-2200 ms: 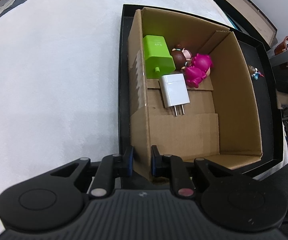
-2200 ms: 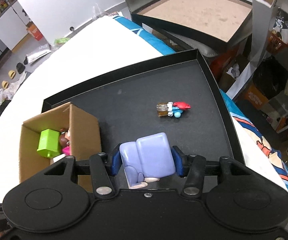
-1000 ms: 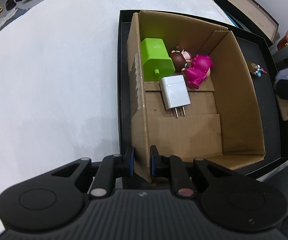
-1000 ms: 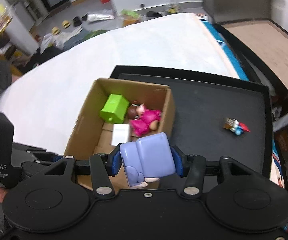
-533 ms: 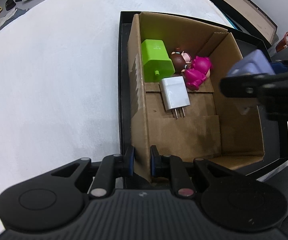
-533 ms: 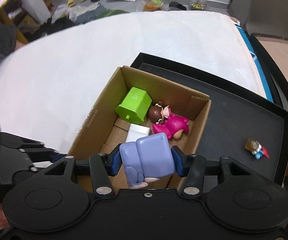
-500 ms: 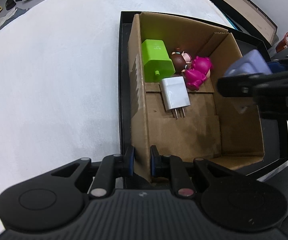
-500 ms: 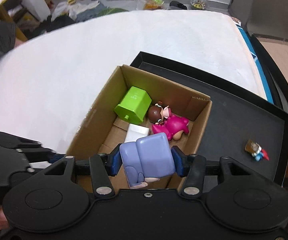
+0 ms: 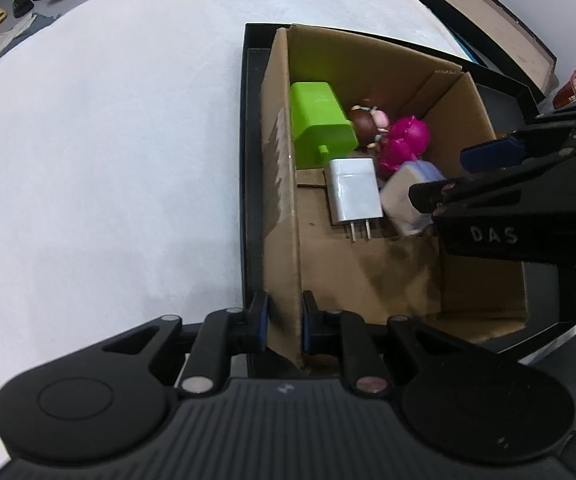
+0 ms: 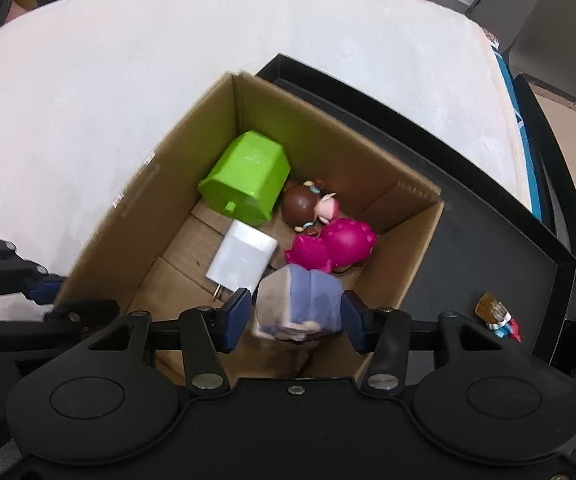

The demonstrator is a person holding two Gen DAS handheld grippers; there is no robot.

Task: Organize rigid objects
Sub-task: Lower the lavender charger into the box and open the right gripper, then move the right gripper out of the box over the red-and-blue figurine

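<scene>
Lavender block toy (image 10: pixel 297 304) sits blurred between the fingers of the right hand-held gripper (image 10: pixel 296 316), whose blue pads stand a little wider than the toy, with a sliver of gap at each side; my reading is that the jaws have parted and the toy is dropping or just let go, though the blur leaves that unsure. From this hand-held gripper the toy lies straight ahead at 12 o'clock and just below, over the near right part of the cardboard box (image 10: pixel 244 92). Its broad face points up and its longer side runs roughly across the fingers, from 9 to 3 o'clock.

Past it, touching or nearly so at 12 o'clock, lies the magenta figure (image 10: pixel 333 248); the white charger (image 10: pixel 244 258) is at 11 o'clock, prongs pointing back toward the hand-held gripper. Further on are the brown-haired doll (image 10: pixel 307 206) and the green adapter (image 10: pixel 248 178).

The left hand-held gripper (image 9: pixel 284 326) is clamped on the box's near left wall, steadying it; from there the toy (image 9: pixel 407 196) lies at 1 o'clock.

One small figure (image 10: pixel 497 316) remains on the black tray (image 10: pixel 507 216), at 3 o'clock of the right hand-held gripper, which is clearly the nearer one for it
</scene>
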